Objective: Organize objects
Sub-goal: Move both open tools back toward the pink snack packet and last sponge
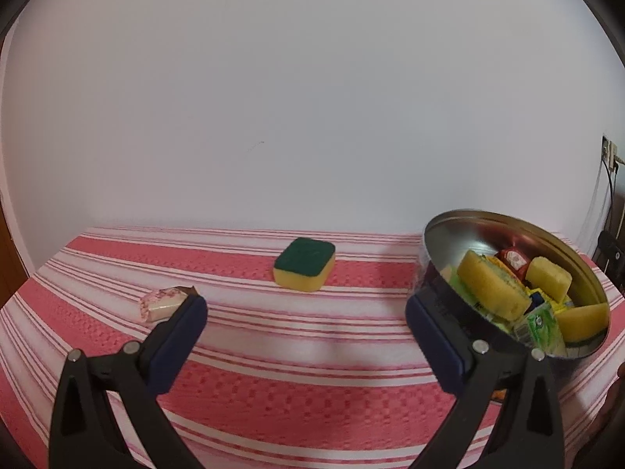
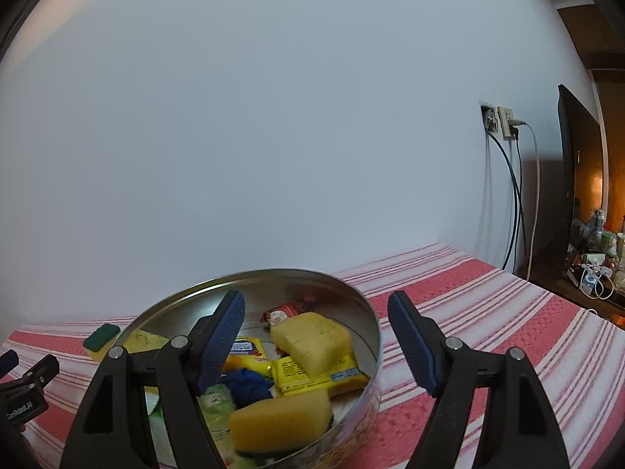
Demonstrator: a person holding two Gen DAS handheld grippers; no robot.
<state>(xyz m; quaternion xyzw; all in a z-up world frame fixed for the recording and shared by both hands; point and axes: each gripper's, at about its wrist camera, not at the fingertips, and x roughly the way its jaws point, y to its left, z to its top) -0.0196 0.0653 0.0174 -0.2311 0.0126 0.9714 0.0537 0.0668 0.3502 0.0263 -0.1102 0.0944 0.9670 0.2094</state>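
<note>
A round metal tin (image 1: 504,222) sits at the right on the red-striped cloth and holds yellow sponges (image 1: 493,288), packets and a red wrapper. In the right wrist view the tin (image 2: 343,285) lies straight below my open right gripper (image 2: 316,336), whose left finger is over the tin's inside and right finger outside its rim. A green-topped yellow sponge (image 1: 305,269) lies alone on the cloth toward the far edge, also visible in the right wrist view (image 2: 100,339). A pink wrapped candy (image 1: 161,304) lies by my left fingertip. My left gripper (image 1: 306,312) is open and empty above the cloth.
A white wall stands right behind the table. The table's right edge (image 2: 547,285) drops off near wall sockets with hanging cables (image 2: 515,195) and a dark screen (image 2: 578,179). My left gripper shows at the left edge of the right wrist view (image 2: 23,383).
</note>
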